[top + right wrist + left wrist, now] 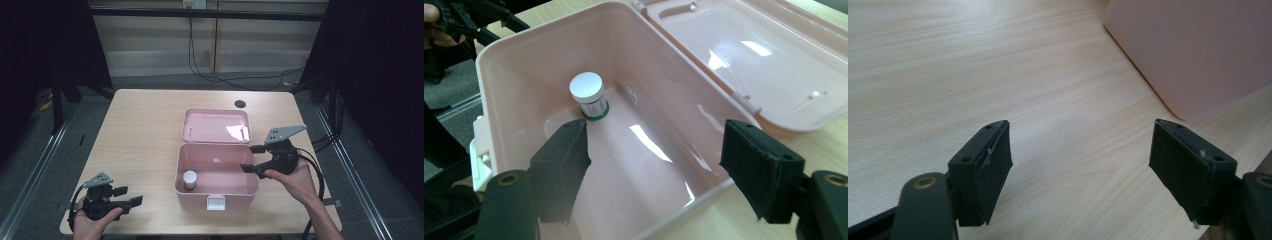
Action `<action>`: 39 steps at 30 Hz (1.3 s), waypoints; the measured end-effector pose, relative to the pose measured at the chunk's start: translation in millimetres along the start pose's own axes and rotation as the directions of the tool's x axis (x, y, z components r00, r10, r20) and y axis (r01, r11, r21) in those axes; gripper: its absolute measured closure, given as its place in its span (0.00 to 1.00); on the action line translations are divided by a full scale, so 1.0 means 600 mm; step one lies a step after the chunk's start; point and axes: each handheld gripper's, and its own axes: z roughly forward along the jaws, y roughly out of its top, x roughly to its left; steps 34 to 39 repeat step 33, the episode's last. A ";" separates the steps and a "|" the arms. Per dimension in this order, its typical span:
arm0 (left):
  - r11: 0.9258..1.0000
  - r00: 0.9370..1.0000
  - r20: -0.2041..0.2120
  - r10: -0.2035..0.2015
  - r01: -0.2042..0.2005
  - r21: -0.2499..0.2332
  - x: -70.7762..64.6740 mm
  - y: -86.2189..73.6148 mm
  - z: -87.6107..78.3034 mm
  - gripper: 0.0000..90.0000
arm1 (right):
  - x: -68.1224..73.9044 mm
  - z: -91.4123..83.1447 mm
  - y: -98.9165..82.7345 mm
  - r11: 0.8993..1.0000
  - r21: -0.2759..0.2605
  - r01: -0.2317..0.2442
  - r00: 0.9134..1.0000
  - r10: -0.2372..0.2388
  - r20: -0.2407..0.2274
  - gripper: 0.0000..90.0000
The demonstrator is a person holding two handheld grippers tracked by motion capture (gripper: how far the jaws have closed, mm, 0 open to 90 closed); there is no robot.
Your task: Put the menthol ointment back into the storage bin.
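Note:
A pink plastic box [216, 192] stands open in the middle of the table, its lid [215, 126] laid flat behind it. Inside, near the front left corner, a small white-capped bottle [189, 179] [589, 95] stands upright. My right gripper [253, 158] [656, 165] hovers open at the box's right rim [704, 192], jaws pointing into the box, nothing between them. My left gripper [131, 195] [1080, 170] rests open near the table's front left corner, aimed toward the box's outer wall [1193, 45], holding nothing.
A white latch [216, 202] hangs on the box's front. A dark round cable hole [240, 104] sits near the table's far edge. Bare wooden tabletop [140, 135] spreads left of the box. Black cables run across the floor behind the table.

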 end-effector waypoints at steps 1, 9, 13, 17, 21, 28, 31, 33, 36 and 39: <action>1.000 1.000 0.002 -0.002 0.002 -0.004 0.000 0.000 -0.001 0.27 | 0.001 -0.002 -0.003 1.000 -0.002 0.000 1.000 0.000 0.006 0.30; 1.000 1.000 0.007 -0.008 0.008 -0.008 0.001 0.001 -0.002 0.27 | 0.001 -0.035 -0.040 0.996 -0.086 -0.038 0.995 0.046 0.086 0.28; 1.000 1.000 0.004 -0.008 0.008 -0.009 0.002 0.000 -0.003 0.27 | -0.003 -0.052 -0.067 0.989 -0.127 -0.074 0.988 0.090 0.124 0.28; 1.000 1.000 -0.002 -0.008 0.008 -0.003 0.002 -0.001 -0.002 0.27 | -0.007 -0.060 -0.095 0.983 -0.148 -0.111 0.982 0.131 0.139 0.35; 1.000 1.000 0.005 -0.001 0.000 0.001 0.002 0.000 -0.002 0.27 | -0.010 -0.068 -0.123 0.978 -0.153 -0.144 0.974 0.167 0.154 0.33; 1.000 1.000 0.001 -0.008 0.008 -0.001 0.002 -0.001 -0.001 0.27 | -0.014 -0.069 -0.163 0.972 -0.157 -0.172 0.956 0.204 0.211 0.34; 1.000 1.000 0.002 -0.011 0.011 -0.005 0.002 0.000 -0.001 0.27 | -0.013 -0.064 -0.180 0.966 -0.162 -0.201 0.949 0.233 0.214 0.32; 1.000 1.000 0.004 -0.005 0.005 -0.003 0.003 0.000 -0.001 0.27 | -0.016 -0.061 -0.188 0.967 -0.149 -0.206 0.943 0.237 0.234 0.30; 1.000 1.000 0.004 -0.005 0.005 -0.003 0.003 0.000 -0.001 0.27 | -0.016 -0.061 -0.188 0.967 -0.149 -0.206 0.943 0.237 0.234 0.30; 1.000 1.000 0.004 -0.005 0.005 -0.003 0.003 0.000 -0.001 0.27 | -0.016 -0.061 -0.188 0.967 -0.149 -0.206 0.943 0.237 0.234 0.30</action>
